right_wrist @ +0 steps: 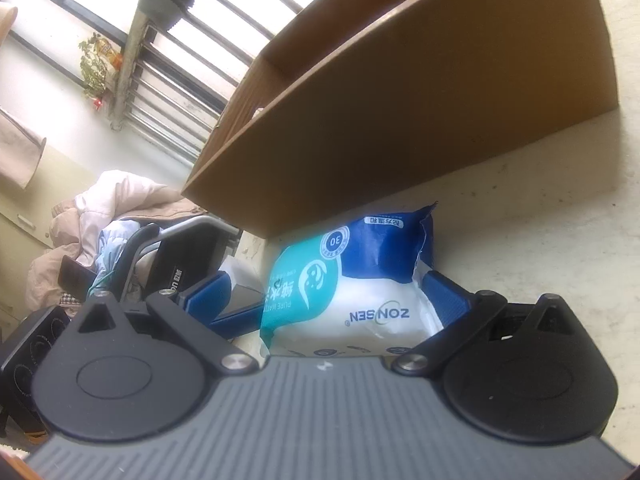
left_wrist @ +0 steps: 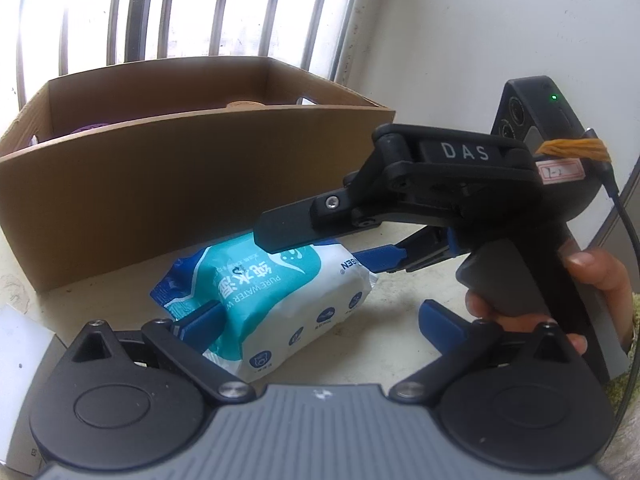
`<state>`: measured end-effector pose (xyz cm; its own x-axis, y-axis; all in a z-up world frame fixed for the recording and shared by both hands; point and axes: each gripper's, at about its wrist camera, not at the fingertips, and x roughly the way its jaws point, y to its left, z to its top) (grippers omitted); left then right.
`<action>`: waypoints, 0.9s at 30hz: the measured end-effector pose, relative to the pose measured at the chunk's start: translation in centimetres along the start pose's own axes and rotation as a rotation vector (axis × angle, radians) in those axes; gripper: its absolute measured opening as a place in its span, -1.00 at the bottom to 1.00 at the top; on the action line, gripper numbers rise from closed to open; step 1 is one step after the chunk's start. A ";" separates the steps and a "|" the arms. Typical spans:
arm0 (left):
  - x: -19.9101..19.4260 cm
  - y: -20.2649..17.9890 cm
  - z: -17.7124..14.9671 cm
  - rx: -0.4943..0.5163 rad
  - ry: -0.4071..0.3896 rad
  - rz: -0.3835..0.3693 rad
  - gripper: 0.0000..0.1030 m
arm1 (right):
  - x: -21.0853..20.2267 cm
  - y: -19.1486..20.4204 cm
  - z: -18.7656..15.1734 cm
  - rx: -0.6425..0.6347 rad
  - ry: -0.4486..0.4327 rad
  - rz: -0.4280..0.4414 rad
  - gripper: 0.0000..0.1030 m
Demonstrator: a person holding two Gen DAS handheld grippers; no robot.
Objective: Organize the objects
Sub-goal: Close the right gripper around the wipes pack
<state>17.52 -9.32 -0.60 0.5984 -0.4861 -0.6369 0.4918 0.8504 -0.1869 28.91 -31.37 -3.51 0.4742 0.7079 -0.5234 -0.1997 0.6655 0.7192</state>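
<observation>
Fig. Both wrist views, one moment. A soft white, teal and blue plastic pack of wet wipes [left_wrist: 272, 300] lies flat on the worn cream tabletop [left_wrist: 384, 332], just in front of the near wall of an open brown cardboard box [left_wrist: 176, 184].

L gripper [left_wrist: 320, 324]: fingers spread wide; the pack's near end sits between them, touching or nearly touching the left blue pad [left_wrist: 204, 316], w/ a clear gap to the other pad. No squeeze evident.

R gripper [right_wrist: 324, 292]: fingers spread, straddling the pack's other end; pack [right_wrist: 352, 288] fills most of the gap. Whether the pads press the wrapper cannot be told; probably not yet closed.

Progress (judged): box already holds at least two items, a purple object [left_wrist: 92, 128] and a tan round one [left_wrist: 244, 105], barely showing over the rim. Pack not yet lifted; grasp, lift over the wall and placement inside remain. Other items left to sort: not visible.

Surface & room: tabletop scuffed, stained. Beyond the fingers, barred window [left_wrist: 180, 12], strongly backlit; white wall [left_wrist: 480, 40] to the right. R view also shows piled pale clothing [right_wrist: 104, 216] and dark equipment past the table edge.
</observation>
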 end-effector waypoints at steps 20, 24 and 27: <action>0.6 0.0 -0.3 0.004 -0.007 -0.018 1.00 | 0.1 -0.5 -0.9 0.006 -0.016 -0.045 0.99; 0.5 0.1 -0.3 0.005 -0.007 -0.018 1.00 | 0.3 -0.4 -0.9 0.004 -0.015 -0.053 0.99; 0.5 0.1 -0.3 0.006 -0.007 -0.017 1.00 | 0.3 -0.4 -0.9 0.003 -0.015 -0.055 0.99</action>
<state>17.65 -9.44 -1.20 0.5940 -0.5019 -0.6287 0.5060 0.8406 -0.1930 28.35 -31.22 -4.34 0.4968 0.6670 -0.5553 -0.1708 0.7024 0.6910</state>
